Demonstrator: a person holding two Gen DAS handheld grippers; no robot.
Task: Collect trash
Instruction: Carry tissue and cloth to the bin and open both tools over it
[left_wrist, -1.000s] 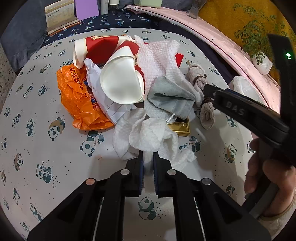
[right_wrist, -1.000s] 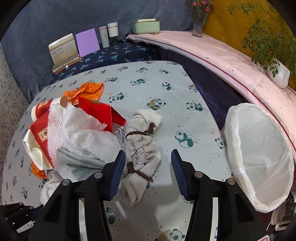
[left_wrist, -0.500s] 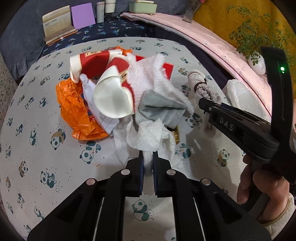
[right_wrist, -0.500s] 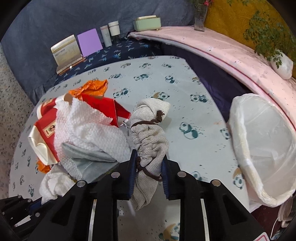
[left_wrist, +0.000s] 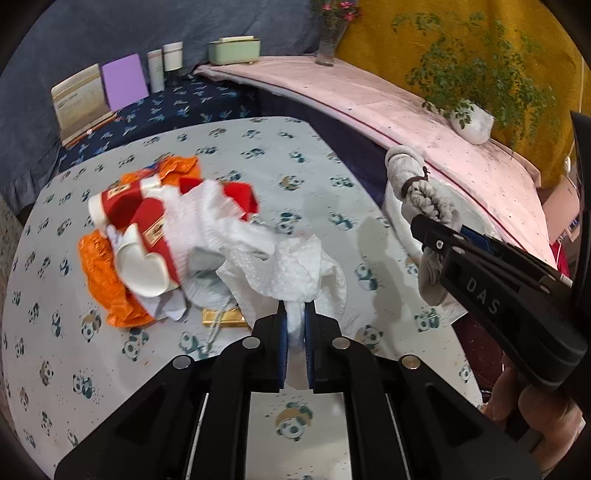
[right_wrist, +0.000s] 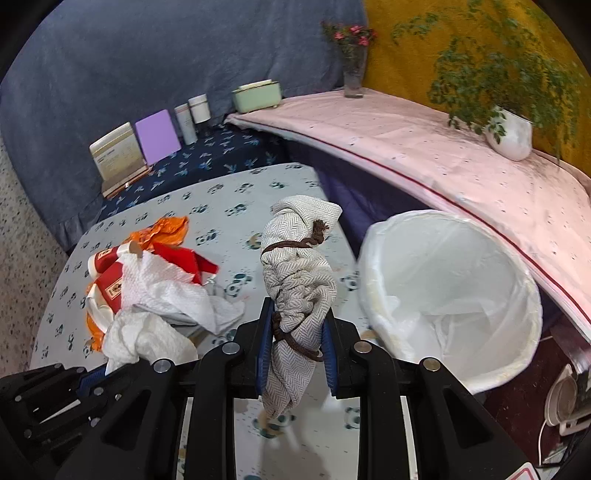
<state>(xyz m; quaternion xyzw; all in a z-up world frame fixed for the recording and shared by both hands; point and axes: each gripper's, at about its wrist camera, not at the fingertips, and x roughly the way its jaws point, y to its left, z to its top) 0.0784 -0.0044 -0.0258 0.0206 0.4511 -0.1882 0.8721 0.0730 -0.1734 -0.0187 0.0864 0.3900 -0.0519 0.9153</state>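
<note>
My left gripper (left_wrist: 295, 321) is clamped tight on a white paper towel (left_wrist: 291, 269), lifted off the tabletop (left_wrist: 258, 155), towel hanging loose above the pile. My right gripper (right_wrist: 297, 332) has just been closing and now pinches a grey herringbone cloth bundle (right_wrist: 299, 266) tied w/ brown cord, jaws only partway apart because the bundle fills them; it's held upright in the air, top end above the table's far right corner area.

Edges/room: the white-lined trash bin (right_wrist: 450, 295) sits just off the table's right edge, mouth tilted toward me, near the bundle but not touching. Pink-covered ledge (right_wrist: 424, 147) runs behind the bin. Table's far half and near-left strip are bare panda cloth.

Count on table: 2 red-and-white paper cups (left_wrist: 129, 206), 1 orange plastic bag (left_wrist: 107, 284), 1 more white towel (left_wrist: 207, 218) draped on the cups, 1 grey cloth piece under it, 1 small gold box (left_wrist: 223, 316). On ledge: 1 potted plant (right_wrist: 511, 134), 1 flower vase (right_wrist: 352, 77), 1 green box (right_wrist: 256, 96).
</note>
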